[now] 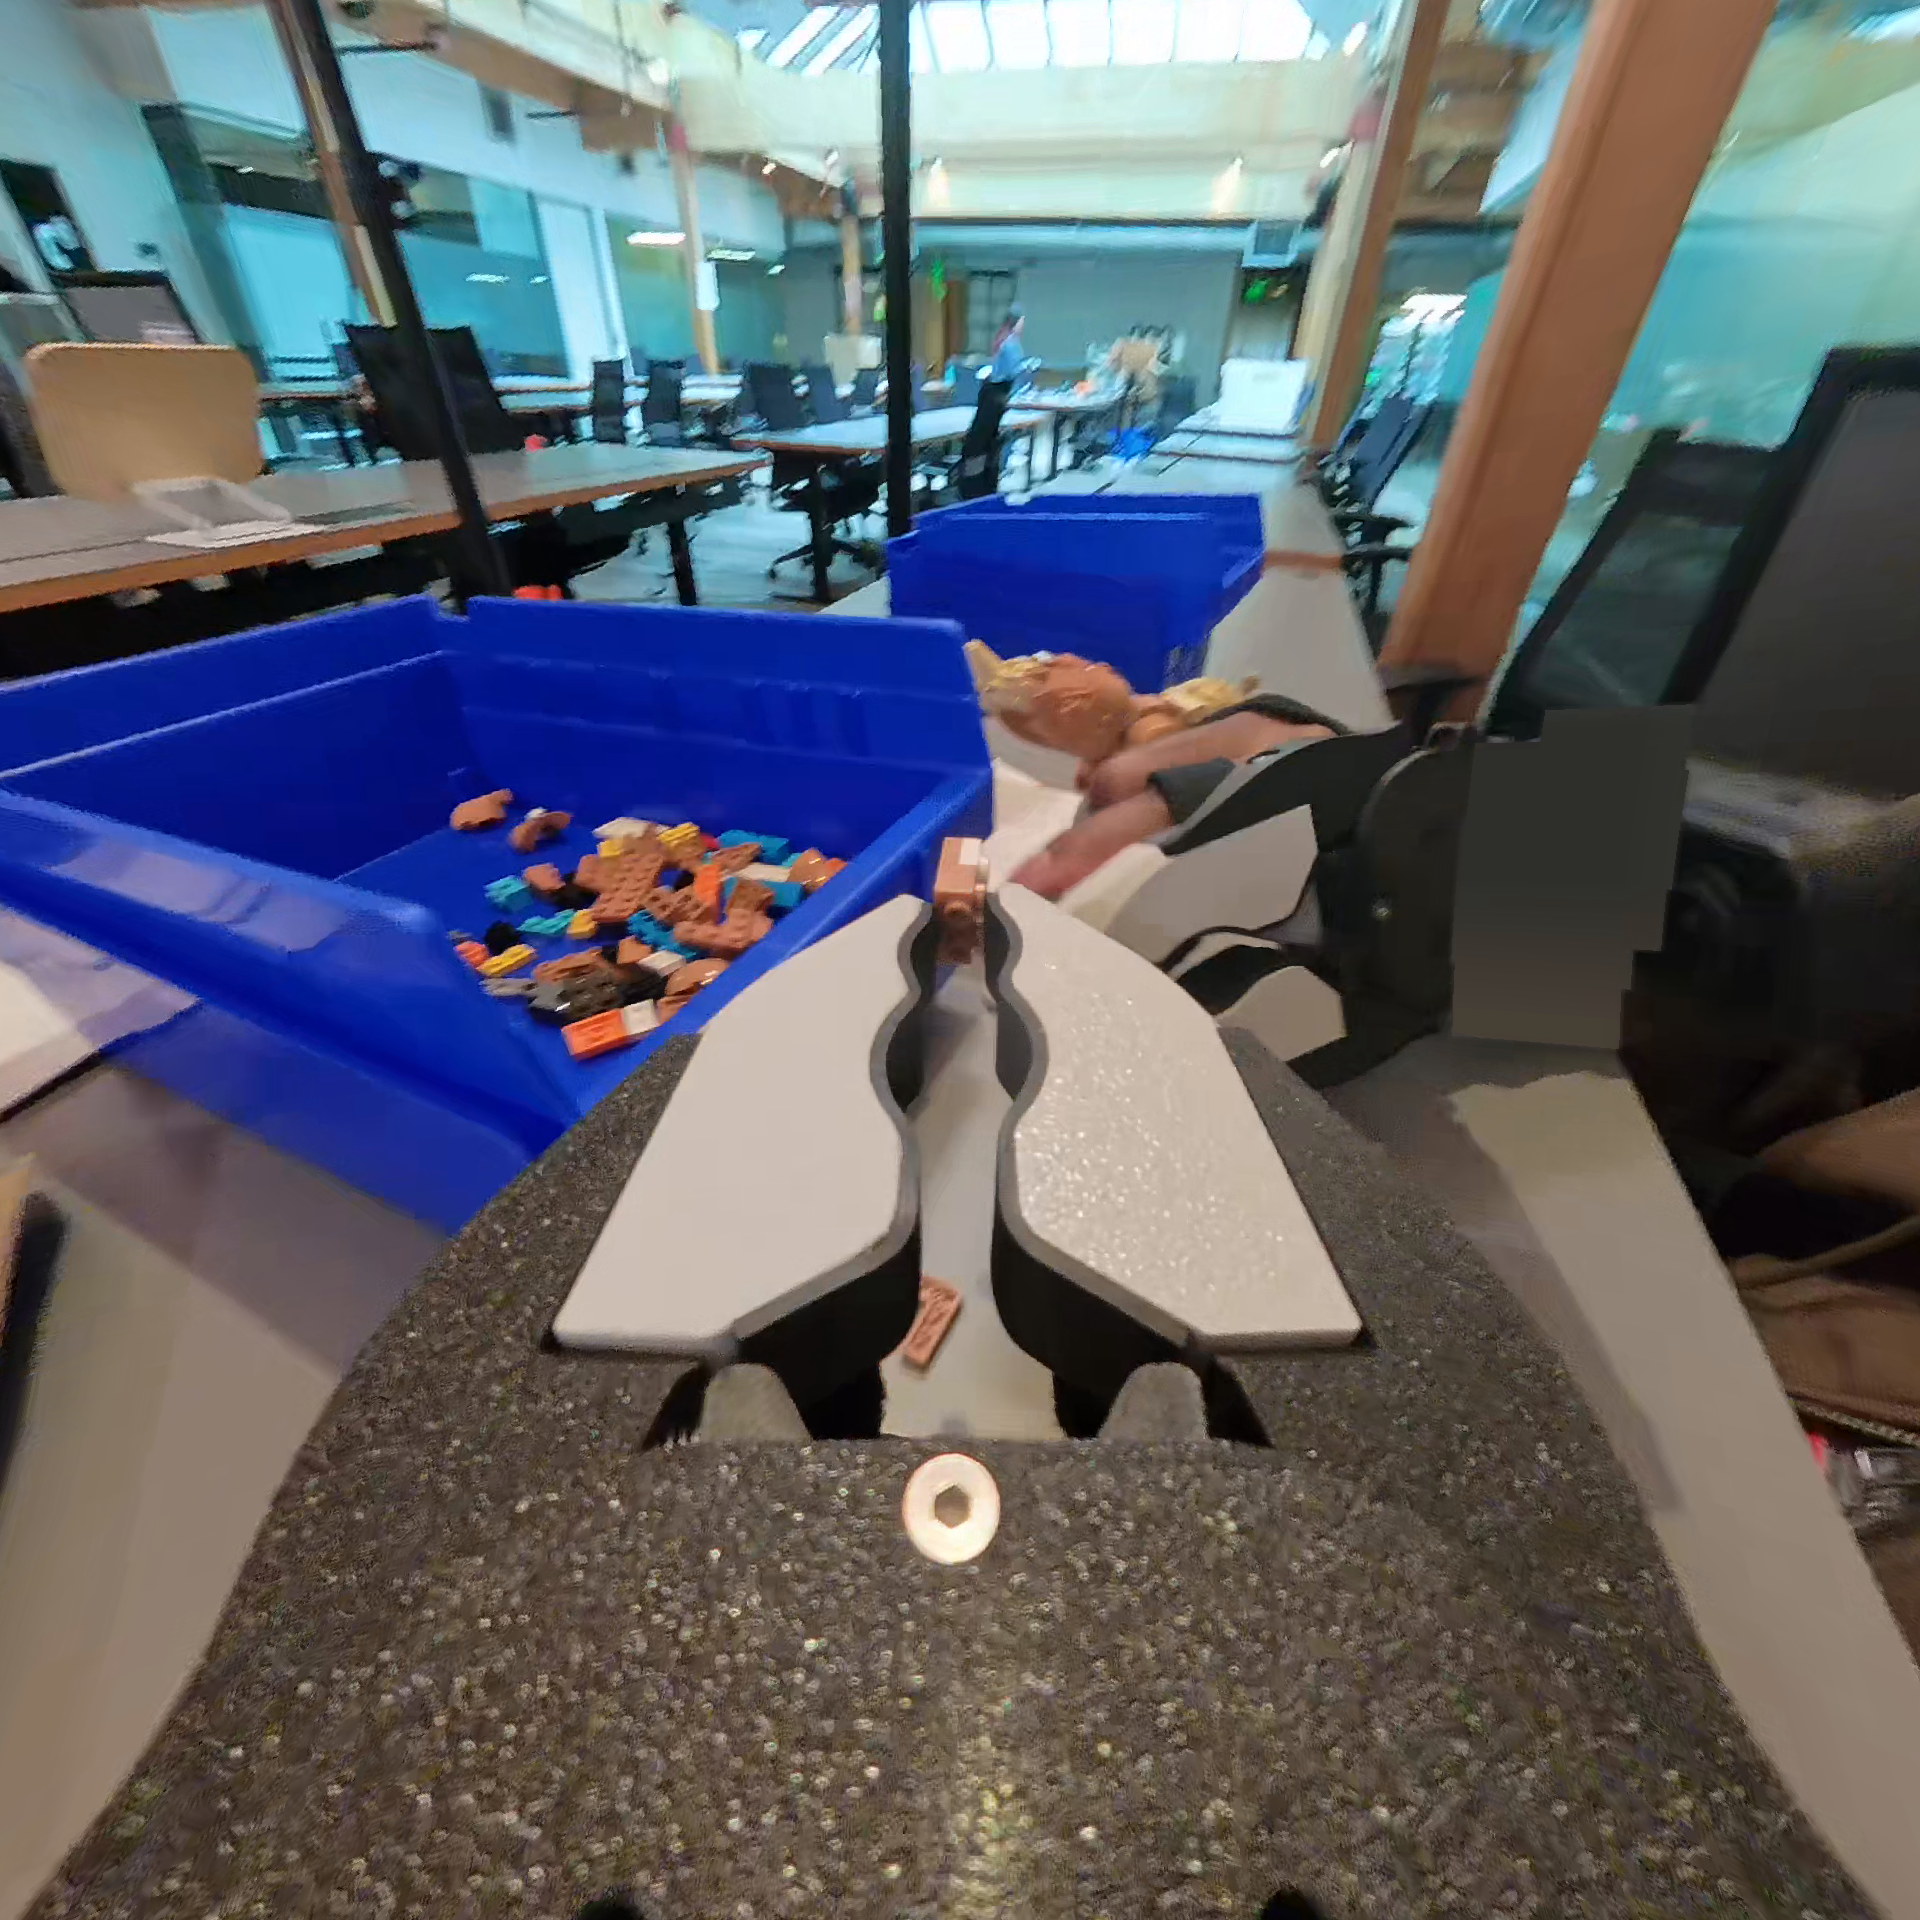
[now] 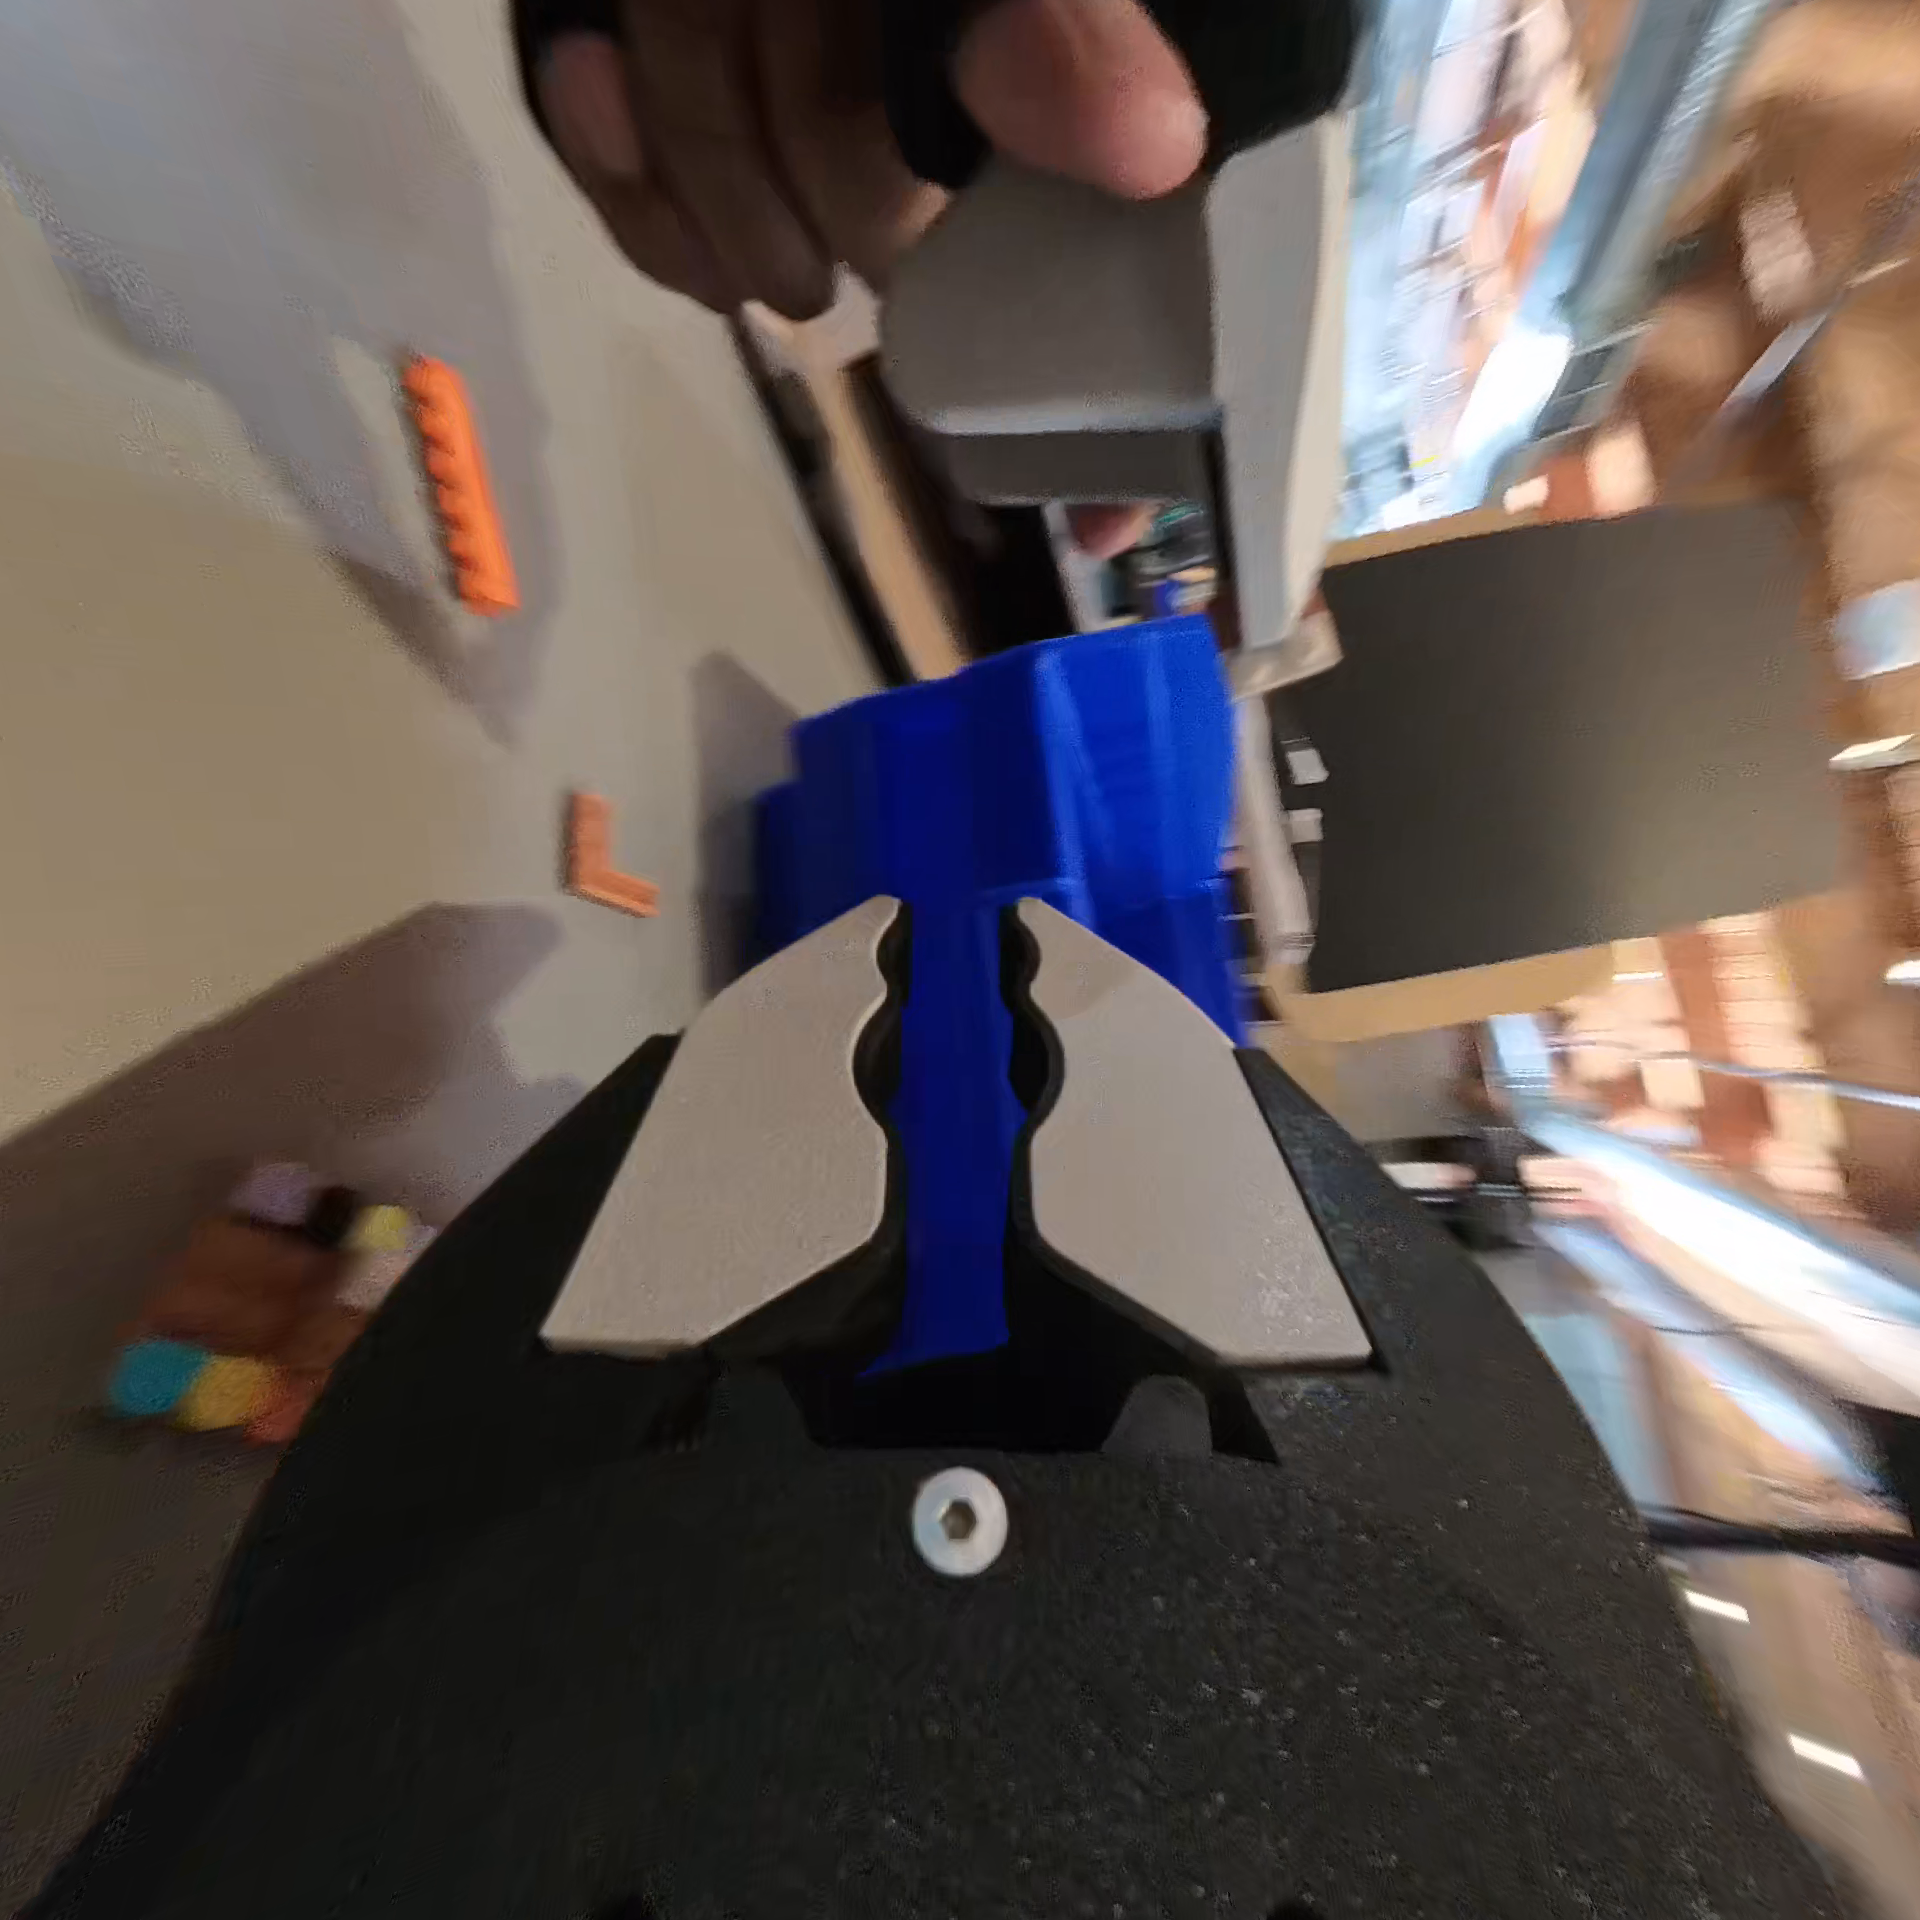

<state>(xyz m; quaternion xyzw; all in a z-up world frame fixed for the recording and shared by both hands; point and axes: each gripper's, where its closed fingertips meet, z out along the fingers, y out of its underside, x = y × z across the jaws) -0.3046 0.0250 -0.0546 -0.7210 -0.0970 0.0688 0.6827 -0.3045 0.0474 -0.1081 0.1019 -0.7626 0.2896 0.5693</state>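
Left wrist view: the left gripper [image 1: 961,914] is seen with its jaws drawn narrow and pinched on a small brown brick piece [image 1: 958,896], which stands upright between the tips, its long axis running up and down. Just to the left of the tips a blue bin [image 1: 312,914] is set on the grey counter [image 1: 1507,1247], and a heap of loose bricks [image 1: 634,914] in brown, teal, yellow and orange is seen on its floor. A second blue bin [image 1: 1081,582] stands farther back. Below the jaws, 1 flat brown plate [image 1: 932,1320] lies on the counter. To the right the right gripper [image 1: 1278,904] is seen, held by a hand [image 1: 1132,800], near the left tips but apart from them; a brown built figure [image 1: 1060,701] lies behind it. In the right wrist view, which is rolled sideways and blurred, the right gripper [image 2: 958,909] is shown with its jaws narrowly parted; nothing is seen gripped between them, and only a blue bin [image 2: 1039,790] shows through the gap, well ahead. An orange strip [image 2: 462,488] and an orange L-shaped piece [image 2: 603,857] lie on the counter [image 2: 260,727], a blurred cluster of coloured bricks [image 2: 260,1320] lies nearer, and gloved fingers [image 2: 1081,104] on the other gripper's grey body are seen at the top.
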